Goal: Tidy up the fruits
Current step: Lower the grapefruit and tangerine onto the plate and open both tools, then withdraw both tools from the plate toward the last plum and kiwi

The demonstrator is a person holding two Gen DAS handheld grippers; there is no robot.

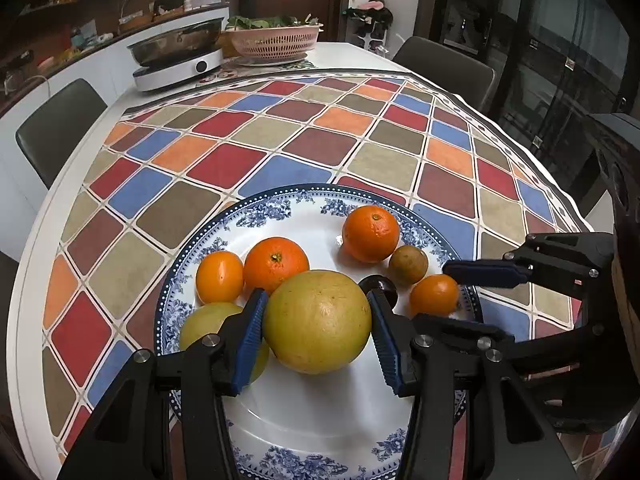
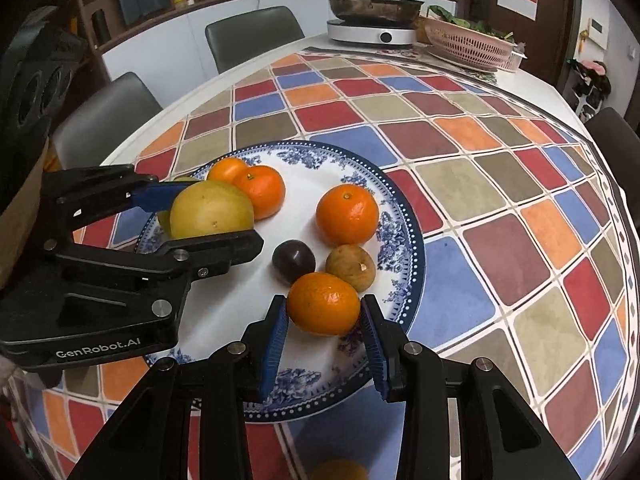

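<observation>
Your left gripper (image 1: 318,322) clamps the big yellow fruit (image 1: 318,322) sitting on the blue-patterned plate (image 1: 320,196). Your right gripper (image 2: 324,332) brackets a small orange (image 2: 323,304) near the plate's rim, its pads just beside the skin, and whether they touch you cannot tell. A dark fruit (image 2: 293,261) and a brown one (image 2: 351,267) lie just behind it.

Black linkage grippers (image 1: 318,332), blue ribbed pads, silver screws
</observation>
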